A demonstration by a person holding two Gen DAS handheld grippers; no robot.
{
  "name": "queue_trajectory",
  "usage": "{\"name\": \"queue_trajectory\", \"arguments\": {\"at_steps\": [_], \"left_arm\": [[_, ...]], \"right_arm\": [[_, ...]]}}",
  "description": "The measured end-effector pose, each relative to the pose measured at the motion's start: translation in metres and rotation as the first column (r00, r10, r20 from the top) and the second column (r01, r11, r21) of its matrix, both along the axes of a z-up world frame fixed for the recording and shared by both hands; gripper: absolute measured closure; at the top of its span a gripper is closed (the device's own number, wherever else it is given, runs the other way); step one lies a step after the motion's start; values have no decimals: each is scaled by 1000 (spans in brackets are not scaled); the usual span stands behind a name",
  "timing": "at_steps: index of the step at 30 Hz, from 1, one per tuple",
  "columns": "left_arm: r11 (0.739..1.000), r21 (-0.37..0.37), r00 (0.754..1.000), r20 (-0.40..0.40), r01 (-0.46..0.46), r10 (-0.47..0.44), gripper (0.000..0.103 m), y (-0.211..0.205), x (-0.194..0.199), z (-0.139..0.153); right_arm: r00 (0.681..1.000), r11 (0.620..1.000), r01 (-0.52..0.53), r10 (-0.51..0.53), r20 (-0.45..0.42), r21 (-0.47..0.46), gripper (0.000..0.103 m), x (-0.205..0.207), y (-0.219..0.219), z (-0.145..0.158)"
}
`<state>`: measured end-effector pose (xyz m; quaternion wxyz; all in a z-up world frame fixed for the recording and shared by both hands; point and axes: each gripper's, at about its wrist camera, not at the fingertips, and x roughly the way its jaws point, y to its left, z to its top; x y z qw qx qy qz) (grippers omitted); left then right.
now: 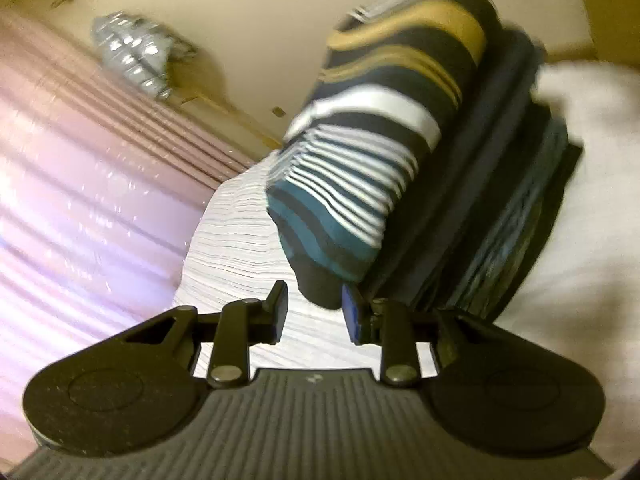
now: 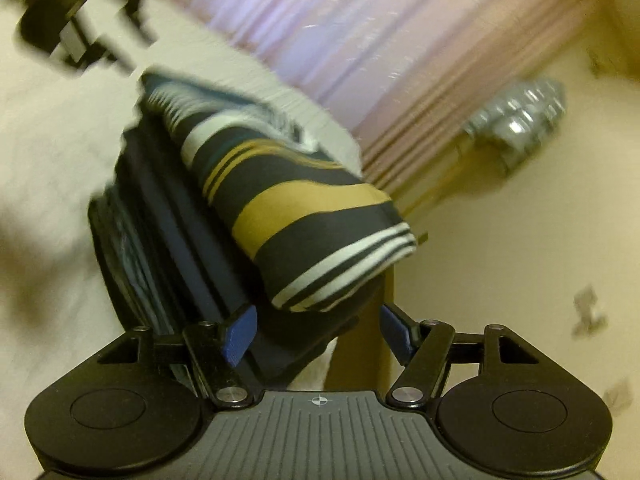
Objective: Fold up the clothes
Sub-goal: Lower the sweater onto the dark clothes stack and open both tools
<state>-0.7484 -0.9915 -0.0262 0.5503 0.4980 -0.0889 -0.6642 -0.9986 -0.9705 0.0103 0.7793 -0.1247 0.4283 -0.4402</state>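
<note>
Indoors, striped folded garment [image 1: 372,140] atop dark stack [image 2: 168,216], white bedding [image 1: 580,240], pink curtain [image 1: 80,160], cream wall [image 1: 260,8], both jaws seemingly released.

I can read no words, brands or numbers anywhere in either view. The only sign is a small crosshair mark printed on the ribbed grey body of my right gripper [image 2: 316,330]; a similar mark on my left gripper [image 1: 316,312] is too blurred to make out.

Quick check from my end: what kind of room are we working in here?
Probably a bedroom. A stack of folded clothes, the striped garment on top, sits on a white bed-like surface, beside pink pleated curtains and a cream wall.
</note>
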Motion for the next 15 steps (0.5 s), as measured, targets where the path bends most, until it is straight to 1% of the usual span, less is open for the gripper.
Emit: {"name": "queue_trajectory", "arguments": {"at_steps": [2, 4, 7, 9, 11, 12, 14, 15], "left_arm": [[1000, -10, 998, -59, -14, 13, 76, -3, -5, 13], [999, -20, 994, -110, -29, 27, 76, -8, -10, 23], [999, 2, 980, -195, -51, 50, 77, -28, -16, 34], [998, 34, 972, -225, -57, 64, 82, -39, -21, 32], [996, 70, 966, -247, -63, 79, 83, -49, -27, 28], [993, 95, 966, -241, -66, 87, 84, -53, -29, 21], [986, 146, 968, -225, -79, 111, 85, -60, -32, 5], [982, 171, 969, -217, -85, 121, 84, -62, -33, -2]], "right_arm": [[992, 999, 13, -19, 127, 44, 36, -2, -6, 22], [969, 996, 6, -28, 247, 89, 36, 0, -21, 40], [915, 986, -13, -54, 401, 164, 36, 5, -52, 62], [874, 979, -11, -90, 477, 205, 36, 8, -75, 69], [853, 966, -7, -128, 505, 257, 36, 12, -93, 66], [852, 954, -6, -152, 501, 301, 37, 14, -102, 60], [865, 910, -1, -207, 456, 414, 40, 19, -118, 39], [867, 887, 2, -232, 441, 462, 40, 20, -124, 28]]}}
